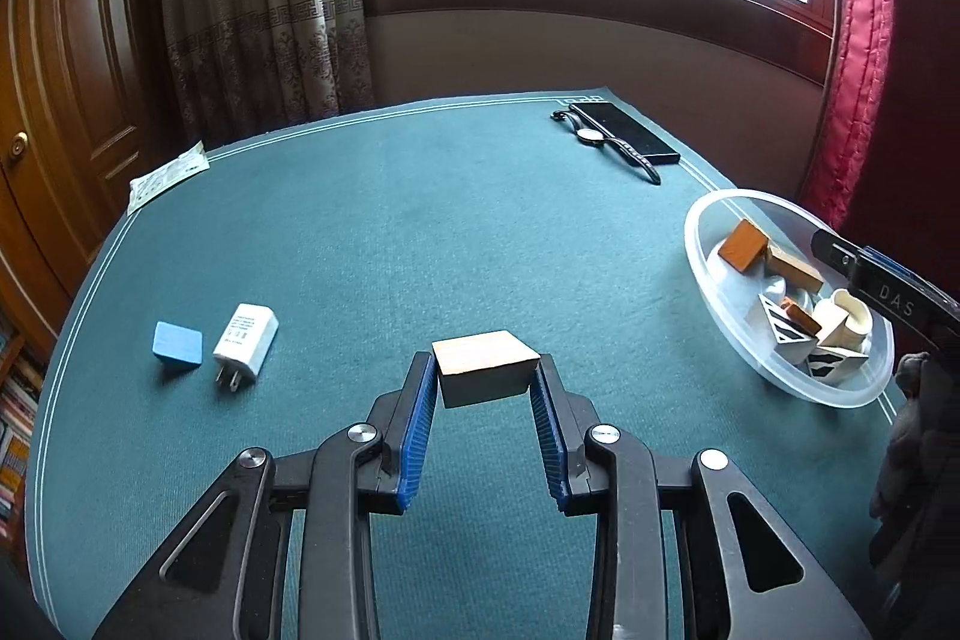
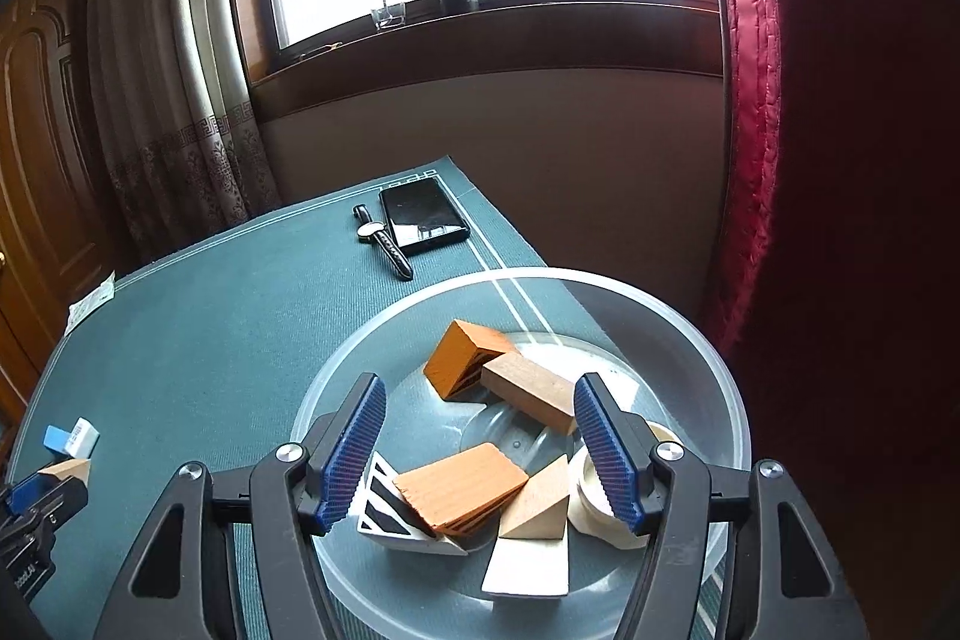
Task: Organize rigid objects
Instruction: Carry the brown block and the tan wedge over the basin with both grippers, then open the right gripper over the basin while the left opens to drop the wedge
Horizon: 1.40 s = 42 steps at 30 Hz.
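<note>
Left wrist view shows the left gripper [image 1: 486,370] clamped on a pale wooden block [image 1: 485,365], its blue ribbed fingers [image 1: 420,424] pressing the block's two sides near the tips, the block held just above the green table mat [image 1: 372,232]. Ahead and to the left of the fingers lie a white plug adapter [image 1: 245,347] with small grey print on its face (too fine to read) and, just beside it, a blue eraser-like block [image 1: 177,341]. To the right sits a clear plastic bowl [image 1: 714,304] holding wooden pieces, with the right gripper reaching over its near rim; white letters "DAS" can be read on that gripper's black body. Farther off, near the mat's far edge, a black phone [image 1: 624,131] lies with a wristwatch [image 1: 591,135] touching its side, and a printed paper slip [image 1: 168,175] lies at the far left corner.

Right wrist view has the right gripper [image 2: 480,451] spread wide and empty, hovering over the bowl [image 2: 690,334], tilted down toward its contents. Directly beneath and between the fingers lie an orange ridged block [image 2: 459,487], a black-and-white striped piece [image 2: 384,511], a pale wooden wedge [image 2: 540,505] and a white roll of tape [image 2: 591,496]. Beyond the fingertips rest a plain wooden bar [image 2: 531,391] and an orange block [image 2: 459,358], touching each other. At the far left the left gripper's held block [image 2: 69,469] shows.
</note>
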Available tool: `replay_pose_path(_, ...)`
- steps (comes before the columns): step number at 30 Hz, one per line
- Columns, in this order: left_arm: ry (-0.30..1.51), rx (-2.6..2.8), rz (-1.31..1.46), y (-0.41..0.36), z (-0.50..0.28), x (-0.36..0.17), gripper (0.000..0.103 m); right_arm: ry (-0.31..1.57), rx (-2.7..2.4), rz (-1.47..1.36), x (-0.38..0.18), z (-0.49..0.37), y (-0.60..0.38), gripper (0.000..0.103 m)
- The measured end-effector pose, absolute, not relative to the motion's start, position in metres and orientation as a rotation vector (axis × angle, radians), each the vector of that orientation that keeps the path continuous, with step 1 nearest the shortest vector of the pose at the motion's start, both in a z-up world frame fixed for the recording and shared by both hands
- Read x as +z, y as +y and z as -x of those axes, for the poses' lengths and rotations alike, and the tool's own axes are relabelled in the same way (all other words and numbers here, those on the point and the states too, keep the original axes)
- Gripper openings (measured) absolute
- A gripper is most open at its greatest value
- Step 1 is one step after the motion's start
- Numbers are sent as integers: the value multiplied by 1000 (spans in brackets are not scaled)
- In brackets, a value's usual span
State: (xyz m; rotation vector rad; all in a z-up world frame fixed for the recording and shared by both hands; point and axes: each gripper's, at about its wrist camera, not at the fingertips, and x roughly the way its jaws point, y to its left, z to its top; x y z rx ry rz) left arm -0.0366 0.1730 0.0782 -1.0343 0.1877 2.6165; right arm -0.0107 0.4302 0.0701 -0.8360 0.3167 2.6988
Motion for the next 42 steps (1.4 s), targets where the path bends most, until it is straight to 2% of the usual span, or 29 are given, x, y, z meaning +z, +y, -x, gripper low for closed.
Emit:
replay_pose_path(20, 230, 2394, 931, 285, 59, 88, 33, 280, 2605, 785, 77, 6, 445, 69)
replay_pose_path(38, 203, 2284, 893, 320, 71, 82, 33, 286, 2568, 755, 80, 4, 452, 69)
replay_pose_path(41, 187, 2268, 889, 321, 73, 82, 37, 297, 2561, 751, 80, 3, 455, 69)
replay_pose_path(42, 182, 2272, 892, 320, 74, 82, 44, 298, 2559, 747, 80, 2, 456, 69)
